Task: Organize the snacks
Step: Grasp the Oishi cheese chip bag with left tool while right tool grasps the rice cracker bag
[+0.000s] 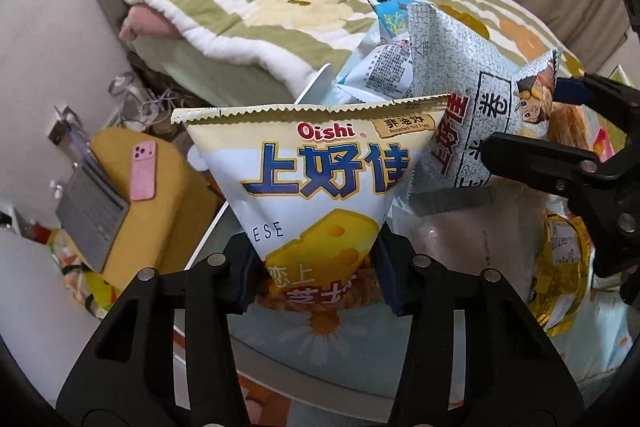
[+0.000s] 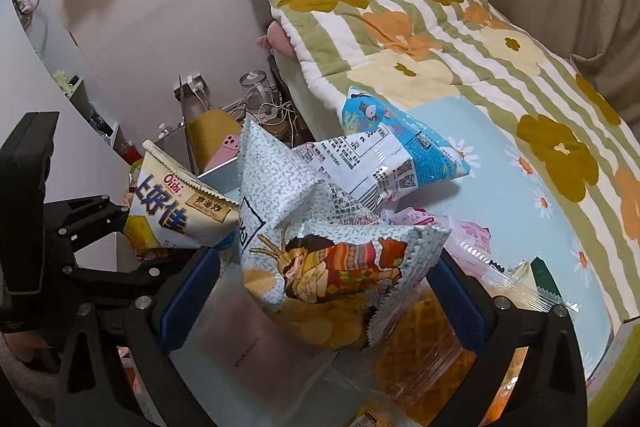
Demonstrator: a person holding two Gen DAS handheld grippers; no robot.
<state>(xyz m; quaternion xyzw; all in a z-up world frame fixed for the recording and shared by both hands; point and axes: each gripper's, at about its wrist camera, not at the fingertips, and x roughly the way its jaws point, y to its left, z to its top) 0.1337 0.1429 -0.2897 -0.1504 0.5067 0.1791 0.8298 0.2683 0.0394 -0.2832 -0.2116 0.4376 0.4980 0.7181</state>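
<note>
Oishi cheese snack bag [image 1: 320,187] sits pinched at its lower end in my left gripper [image 1: 316,279], the blue pads [image 1: 240,283] closed against both sides and the serrated top seam pointing away from the lens. Left of it, off the bed's edge, I see a yellow stool [image 1: 160,187] carrying a pink phone [image 1: 143,171] and a grey laptop [image 1: 90,215]. Just right of the cheese bag, touching it, the grey speckled Oishi bag [image 2: 320,251] is held crumpled between the fingers of my right gripper [image 2: 320,307], which are closed on it. Behind both lies a blue snack packet [image 2: 400,151] on the light-blue daisy sheet [image 2: 500,167], near the striped floral quilt [image 2: 460,27]. A yellow packet [image 1: 560,267] lies at far right.
</note>
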